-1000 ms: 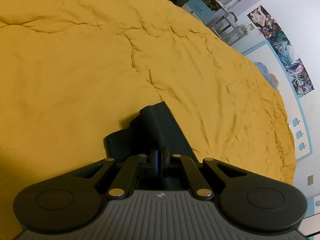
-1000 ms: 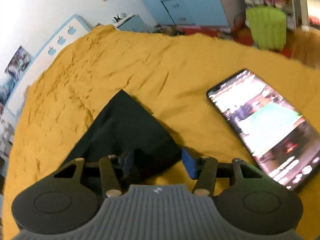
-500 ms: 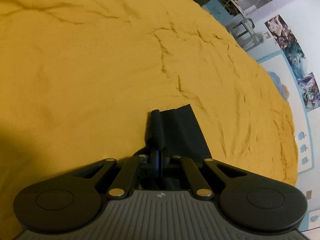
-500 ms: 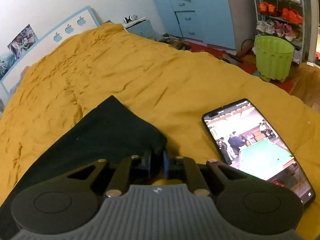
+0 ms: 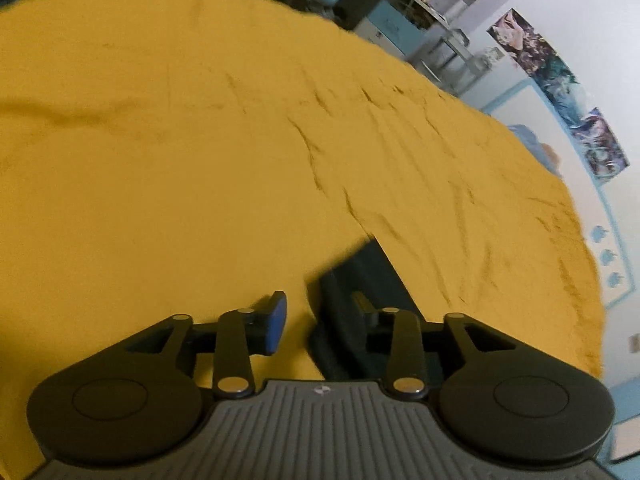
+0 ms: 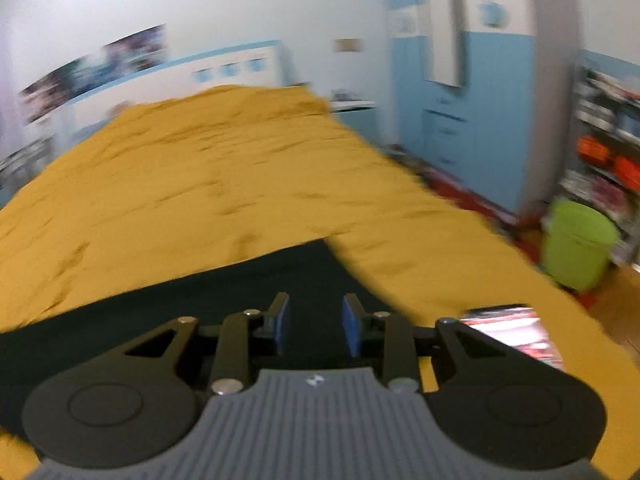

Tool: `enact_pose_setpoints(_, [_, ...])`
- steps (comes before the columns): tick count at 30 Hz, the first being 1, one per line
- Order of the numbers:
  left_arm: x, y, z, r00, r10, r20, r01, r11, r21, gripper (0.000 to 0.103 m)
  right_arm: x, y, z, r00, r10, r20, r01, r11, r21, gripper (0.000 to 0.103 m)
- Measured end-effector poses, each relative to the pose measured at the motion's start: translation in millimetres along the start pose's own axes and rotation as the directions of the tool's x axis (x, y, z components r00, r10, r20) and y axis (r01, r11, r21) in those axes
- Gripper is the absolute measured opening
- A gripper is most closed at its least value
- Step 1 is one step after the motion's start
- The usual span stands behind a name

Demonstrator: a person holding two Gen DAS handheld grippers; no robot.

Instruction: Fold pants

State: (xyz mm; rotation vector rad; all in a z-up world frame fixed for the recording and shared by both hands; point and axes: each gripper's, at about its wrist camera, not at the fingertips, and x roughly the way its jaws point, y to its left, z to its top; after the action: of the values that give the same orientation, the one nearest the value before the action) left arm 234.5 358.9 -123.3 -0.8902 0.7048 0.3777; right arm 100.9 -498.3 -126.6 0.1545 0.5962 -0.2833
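Both jaws gape over dark, limp pants (image 6: 168, 312) on rumpled mustard bedspread (image 5: 200, 160)

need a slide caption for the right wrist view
Open right gripper above dark folded pants on a mustard-yellow bedspread, lit smartphone alongside.

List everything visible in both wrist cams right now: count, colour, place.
pants: 1, black, lying on the bedspread under and ahead of both grippers
bedspread: 1, mustard yellow, covering the bed
phone: 1, screen lit, on the bedspread right of the pants
bin: 1, lime green, on the floor past the bed's right side
wardrobe: 1, blue and white, against the far wall
posters: several, multicoloured, on the wall
left gripper: 1, black with blue pads, open, at the pants' edge
right gripper: 1, black with blue pads, open, above the pants
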Motion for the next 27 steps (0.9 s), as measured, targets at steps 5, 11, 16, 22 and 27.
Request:
enact_pose_setpoints(5, [-1, -10, -30, 0.991, -0.108, -0.081, 0.106, 0.994, -0.019, 0.059, 4, 75, -17, 0.979, 0.195, -0.065, -0.201, 0.974, -0.107, 0.030])
enact_pose_setpoints(11, [24, -28, -48, 0.994, -0.092, -0.055, 0.093, 0.995, 0.016, 0.074, 13, 139, -47, 0.949, 0.289, -0.126, -0.311, 0.926, -0.213, 0.030])
enact_pose_setpoints(16, [37, -19, -47, 0.993, -0.115, -0.001, 0.114, 0.987, -0.109, 0.074, 36, 161, -82, 0.936, 0.217, -0.277, -0.298, 0.907, -0.297, 0.036])
enact_pose_setpoints(22, [46, -9, -43, 0.987, -0.157, 0.028, 0.159, 0.974, -0.164, 0.074, 19, 171, -75, 0.950, 0.173, -0.259, -0.262, 0.895, -0.362, 0.036])
enact_pose_setpoints(27, [50, -11, -52, 0.986, -0.162, 0.043, 0.165, 0.982, -0.093, 0.074, 8, 179, -74, 0.929, 0.267, -0.257, -0.349, 0.863, -0.365, 0.040])
